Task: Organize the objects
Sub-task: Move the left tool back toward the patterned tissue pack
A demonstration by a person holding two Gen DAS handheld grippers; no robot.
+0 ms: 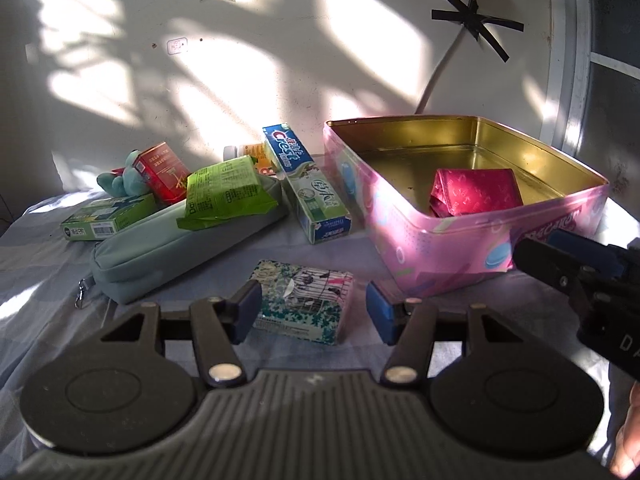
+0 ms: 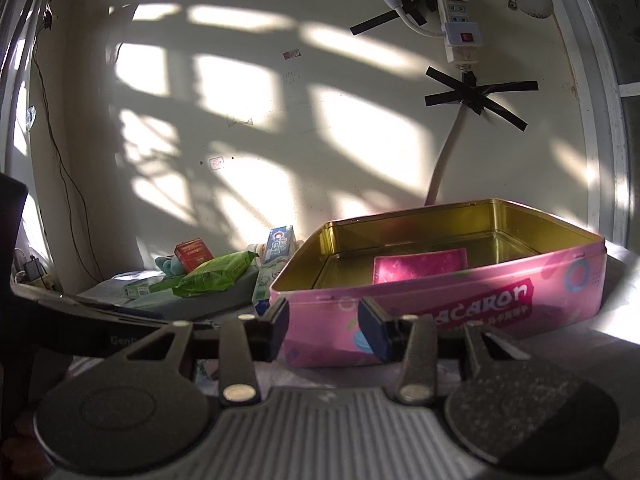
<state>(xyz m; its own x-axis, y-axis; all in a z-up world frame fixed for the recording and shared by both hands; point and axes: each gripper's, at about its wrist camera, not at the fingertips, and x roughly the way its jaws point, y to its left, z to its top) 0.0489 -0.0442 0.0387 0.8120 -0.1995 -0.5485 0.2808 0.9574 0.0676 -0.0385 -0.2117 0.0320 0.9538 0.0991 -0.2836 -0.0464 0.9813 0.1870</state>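
Now lining up on tissue pack [image 1: 306, 306], lower centre, left gripper [image 1: 312, 314] spread wide around it, not clamped. Right gripper [image 2: 323, 330] apart, empty. Next: squeeze, lift into pink tin [image 1: 460, 256], right of frame.

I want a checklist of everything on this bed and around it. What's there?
Surface: pale blue sheet, wrinkled.
Job's things: pink tin, open, holds a red packet. Tissue pack lies between the left tongs.
Clutter: toothpaste box, green packet on a grey pouch, red box, plush toy, green box.
Grippers: left tongs open; right tongs open, before the tin.
Cables: power strip, taped cord.
Surroundings: sunlit wall.
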